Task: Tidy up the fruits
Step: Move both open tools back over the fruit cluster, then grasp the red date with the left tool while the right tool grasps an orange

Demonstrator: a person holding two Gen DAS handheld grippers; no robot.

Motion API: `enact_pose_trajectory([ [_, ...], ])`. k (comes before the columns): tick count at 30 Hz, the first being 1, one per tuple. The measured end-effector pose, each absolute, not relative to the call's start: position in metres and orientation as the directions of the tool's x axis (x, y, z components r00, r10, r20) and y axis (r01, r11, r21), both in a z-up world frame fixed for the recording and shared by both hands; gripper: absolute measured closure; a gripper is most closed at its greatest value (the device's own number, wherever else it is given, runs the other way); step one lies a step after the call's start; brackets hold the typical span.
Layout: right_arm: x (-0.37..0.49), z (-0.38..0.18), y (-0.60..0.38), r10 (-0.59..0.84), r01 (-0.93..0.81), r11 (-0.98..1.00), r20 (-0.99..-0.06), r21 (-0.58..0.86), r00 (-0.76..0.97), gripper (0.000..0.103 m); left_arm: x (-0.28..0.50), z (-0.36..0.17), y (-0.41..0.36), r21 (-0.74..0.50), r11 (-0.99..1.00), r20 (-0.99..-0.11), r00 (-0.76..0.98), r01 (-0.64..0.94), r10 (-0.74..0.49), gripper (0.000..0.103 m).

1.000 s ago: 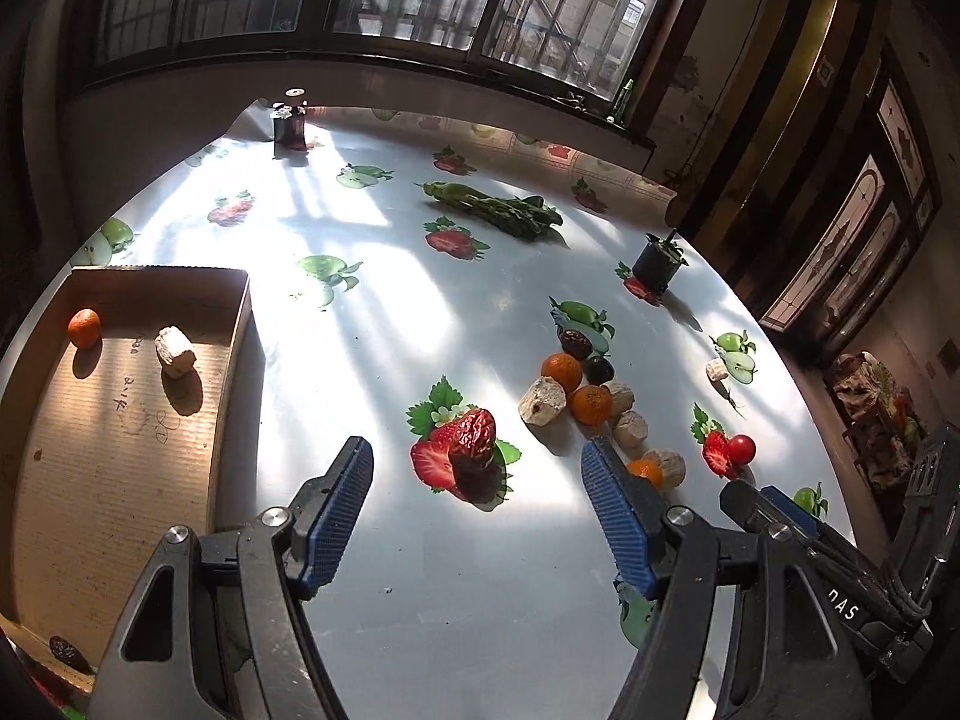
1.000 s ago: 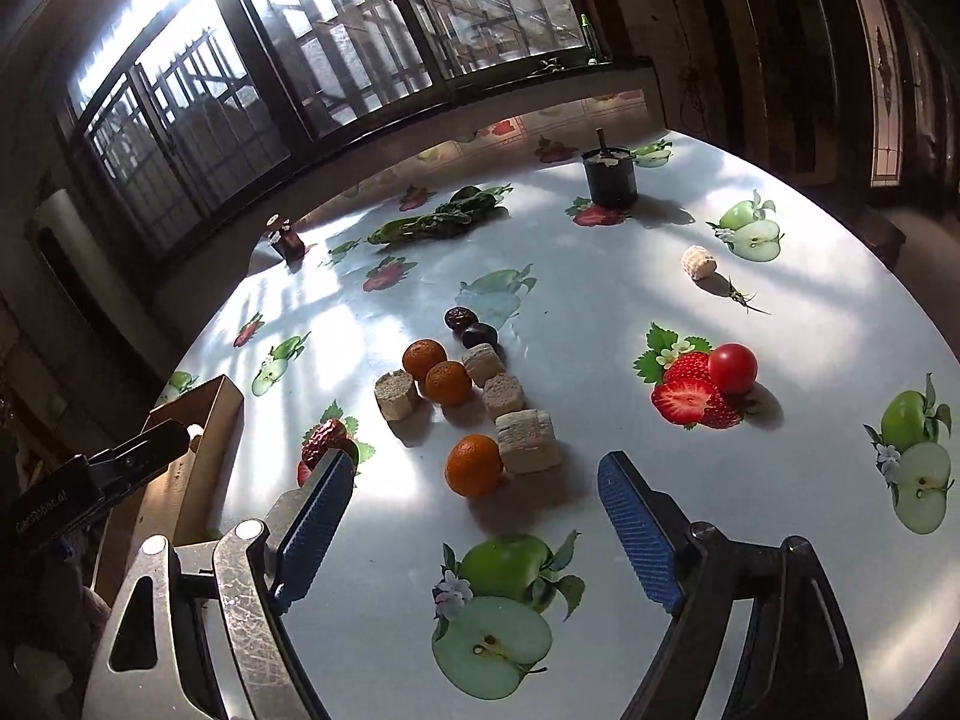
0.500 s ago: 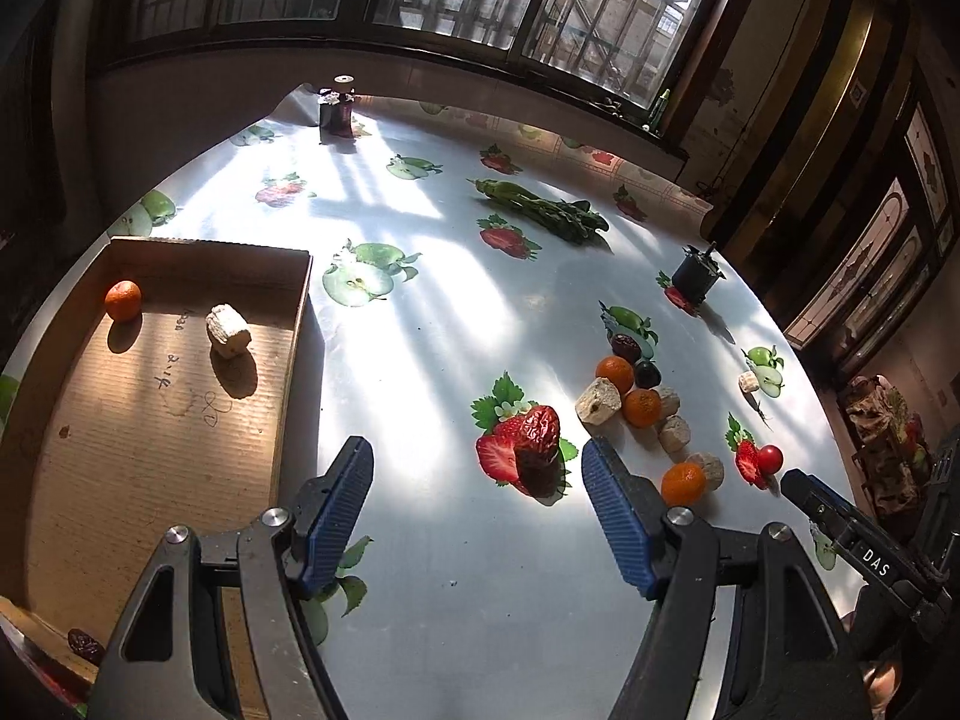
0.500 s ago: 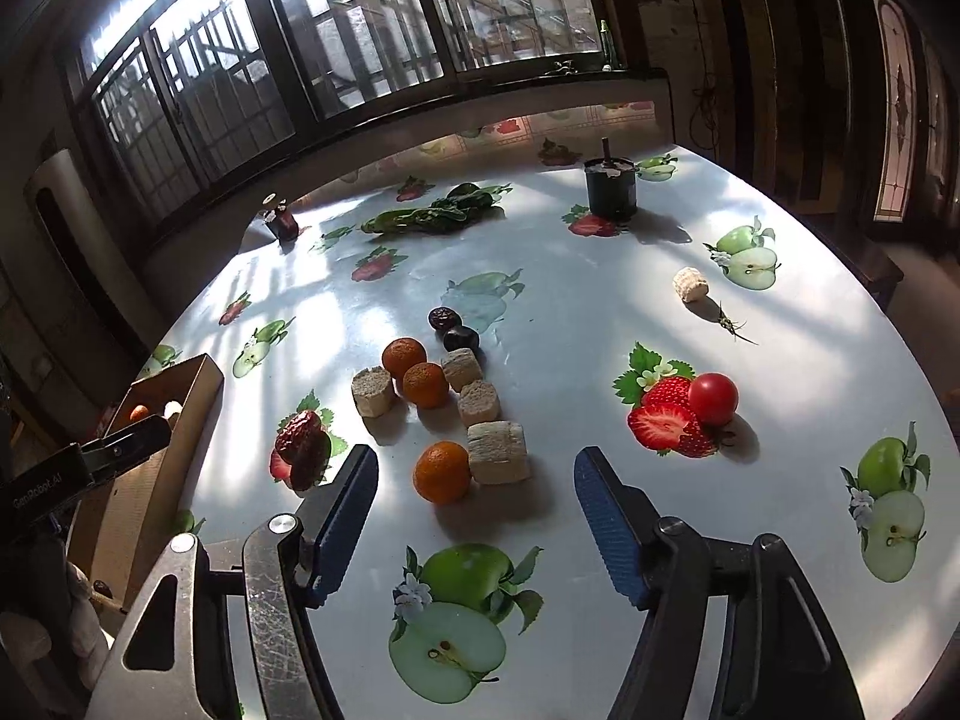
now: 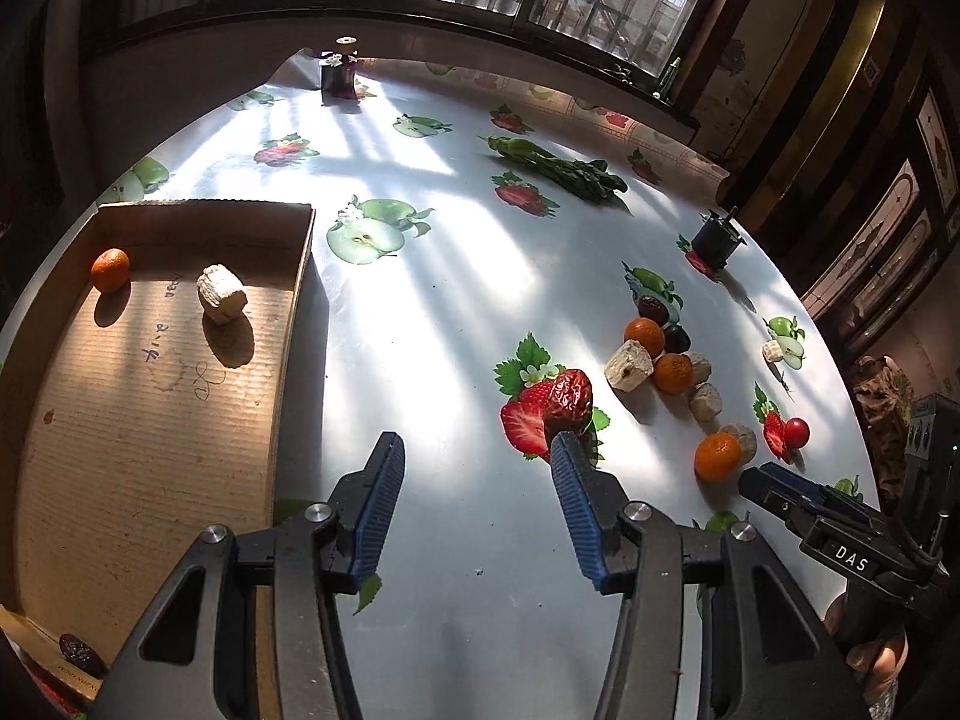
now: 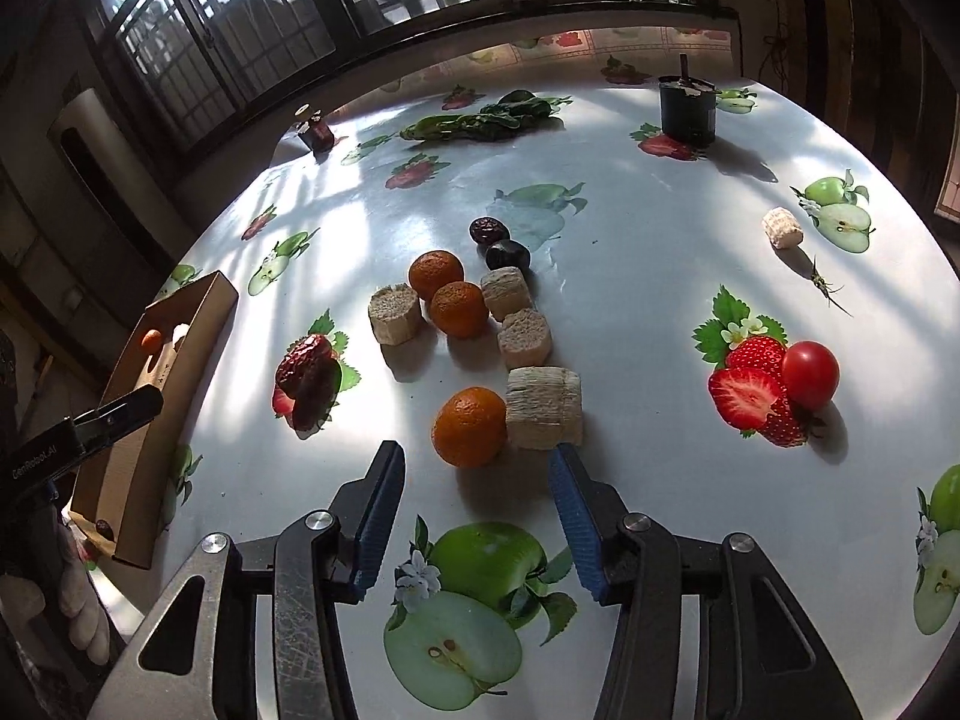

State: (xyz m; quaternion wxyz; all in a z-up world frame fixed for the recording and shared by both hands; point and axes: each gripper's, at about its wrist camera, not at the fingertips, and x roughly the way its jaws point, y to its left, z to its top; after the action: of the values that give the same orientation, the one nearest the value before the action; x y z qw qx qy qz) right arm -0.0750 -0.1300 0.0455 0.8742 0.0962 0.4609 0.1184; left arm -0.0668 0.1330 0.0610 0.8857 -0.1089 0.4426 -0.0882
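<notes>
My left gripper (image 5: 474, 447) is open and empty above the tablecloth, between the cardboard tray (image 5: 294, 300) and a red date (image 5: 569, 399). The tray holds a mandarin (image 5: 110, 269), a beige chunk (image 5: 221, 294) and a dark date (image 5: 75, 648). My right gripper (image 6: 474, 459) is open and empty, just in front of a mandarin (image 6: 470, 426) and a beige chunk (image 6: 543, 408). Behind them lie two more mandarins (image 6: 459, 309), several beige chunks (image 6: 394, 312) and two dark dates (image 6: 507, 254). A cherry tomato (image 6: 810, 373) lies at the right.
A dark pot (image 6: 687, 111) and leafy greens (image 6: 480, 120) are at the table's far side, a small bottle (image 5: 339, 69) at the far edge. A lone beige chunk (image 6: 782, 228) lies far right. The tablecloth has printed fruit pictures.
My left gripper has drawn back and to the left, toward the tray. My right gripper has moved closer to the near mandarin and chunk. Both stay open.
</notes>
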Motion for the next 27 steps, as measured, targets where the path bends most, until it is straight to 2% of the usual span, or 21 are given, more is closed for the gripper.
enact_pose_trajectory([
  [9,-0.073,0.04,-0.131,0.319,-0.121,0.945,-0.777,0.304,0.543,0.049,-0.029,0.04,0.083,-0.163,0.972,-0.798,0.556,0.171,-0.232,0.053],
  [16,-0.06,0.032,-0.12,0.305,-0.114,0.95,-0.789,0.29,0.534,0.049,0.001,0.018,0.052,-0.064,0.976,-0.826,0.538,0.21,-0.17,0.053],
  [25,-0.047,0.025,-0.107,0.242,-0.078,0.968,-0.813,0.237,0.53,0.049,0.003,0.007,0.044,-0.033,0.973,-0.818,0.552,0.23,-0.159,0.053],
  [26,-0.045,0.023,-0.107,0.238,-0.069,0.969,-0.817,0.238,0.525,0.049,0.002,0.007,0.044,-0.025,0.973,-0.815,0.559,0.23,-0.153,0.055],
  [27,-0.045,0.022,-0.106,0.238,-0.063,0.969,-0.819,0.241,0.522,0.049,0.0,0.007,0.043,-0.004,0.974,-0.81,0.57,0.226,-0.135,0.064],
])
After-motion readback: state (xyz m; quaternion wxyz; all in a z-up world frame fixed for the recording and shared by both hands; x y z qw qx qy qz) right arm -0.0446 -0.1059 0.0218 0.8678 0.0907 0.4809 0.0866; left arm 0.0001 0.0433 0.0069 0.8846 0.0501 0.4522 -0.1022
